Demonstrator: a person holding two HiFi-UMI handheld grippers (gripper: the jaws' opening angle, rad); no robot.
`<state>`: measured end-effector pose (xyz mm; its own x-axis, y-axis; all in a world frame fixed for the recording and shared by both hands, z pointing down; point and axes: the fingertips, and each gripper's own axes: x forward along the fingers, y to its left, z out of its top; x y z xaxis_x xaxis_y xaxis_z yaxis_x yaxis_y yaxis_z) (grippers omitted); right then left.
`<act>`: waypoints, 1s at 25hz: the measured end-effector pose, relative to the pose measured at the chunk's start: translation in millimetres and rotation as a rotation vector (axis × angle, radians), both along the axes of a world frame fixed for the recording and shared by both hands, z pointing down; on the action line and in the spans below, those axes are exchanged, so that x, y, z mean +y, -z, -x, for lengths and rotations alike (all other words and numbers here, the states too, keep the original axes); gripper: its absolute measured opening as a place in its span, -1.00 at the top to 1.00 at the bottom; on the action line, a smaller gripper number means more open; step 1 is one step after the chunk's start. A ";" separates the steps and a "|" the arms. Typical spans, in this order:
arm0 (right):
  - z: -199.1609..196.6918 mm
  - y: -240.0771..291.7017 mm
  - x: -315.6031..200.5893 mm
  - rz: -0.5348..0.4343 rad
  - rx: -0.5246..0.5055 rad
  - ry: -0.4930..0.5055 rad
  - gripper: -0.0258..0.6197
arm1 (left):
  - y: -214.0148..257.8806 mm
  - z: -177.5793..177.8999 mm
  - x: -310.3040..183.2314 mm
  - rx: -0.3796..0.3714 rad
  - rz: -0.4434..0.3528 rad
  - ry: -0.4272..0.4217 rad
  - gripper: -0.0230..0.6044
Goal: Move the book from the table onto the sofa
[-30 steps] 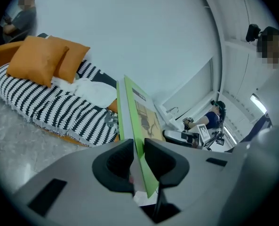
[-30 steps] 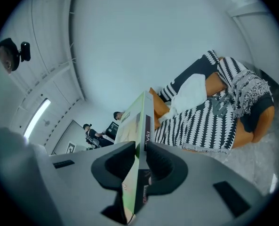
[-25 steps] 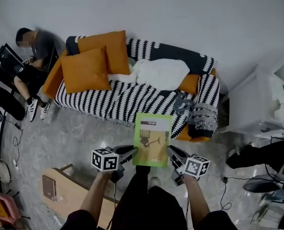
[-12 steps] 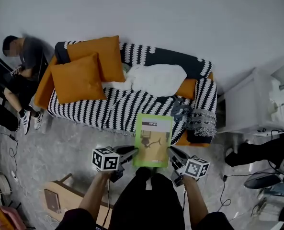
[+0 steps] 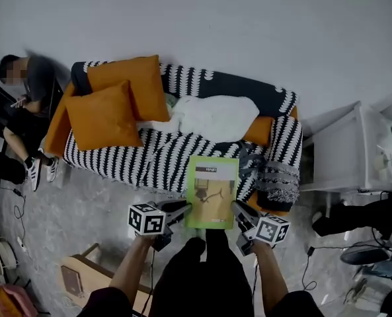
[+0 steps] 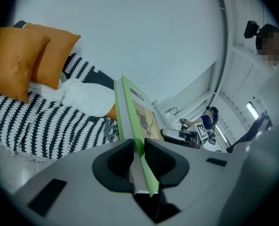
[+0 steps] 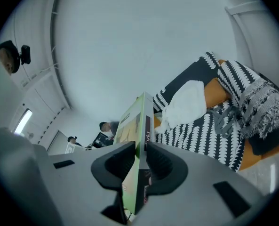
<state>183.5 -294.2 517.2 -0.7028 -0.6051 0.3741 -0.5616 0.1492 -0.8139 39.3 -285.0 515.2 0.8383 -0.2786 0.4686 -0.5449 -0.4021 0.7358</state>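
1. The striped seat of the sofa (image 5: 149, 160), mid-frame in the head view, lies bare just beyond the book (image 5: 211, 191). That is the open room.
2. Two orange cushions (image 5: 110, 107) fill the sofa's left end, upper left of the frame.
3. A white cloth (image 5: 212, 116) is heaped against the backrest at centre.
4. A fringed throw (image 5: 278, 177) drapes the sofa's right arm, just right of the book.
5. The floor (image 5: 96, 190) before the sofa is open left of centre. A seated person (image 5: 24, 98) bounds it at far left, and a white cabinet (image 5: 344, 154) closes the right.
6. The left tool (image 5: 182, 210) and right tool (image 5: 237, 210) are both clamped on the book's side edges. The wooden tabletop (image 5: 83, 276) sits at lower left.
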 end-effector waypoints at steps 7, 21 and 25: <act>-23.9 -17.0 -66.5 0.019 -0.024 0.069 0.64 | -16.8 -24.9 -59.4 -0.022 0.030 0.062 0.66; -21.7 -80.6 -153.8 0.040 -0.033 0.060 0.64 | -75.7 -22.9 -139.7 -0.026 0.057 0.038 0.66; -15.1 -93.4 -155.5 0.049 -0.029 0.042 0.64 | -88.8 -16.1 -144.5 -0.026 0.065 0.020 0.66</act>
<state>198.6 -449.6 610.6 -0.7380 -0.5564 0.3820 -0.5319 0.1311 -0.8366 55.4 -429.5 604.1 0.8202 -0.2637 0.5076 -0.5716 -0.3429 0.7454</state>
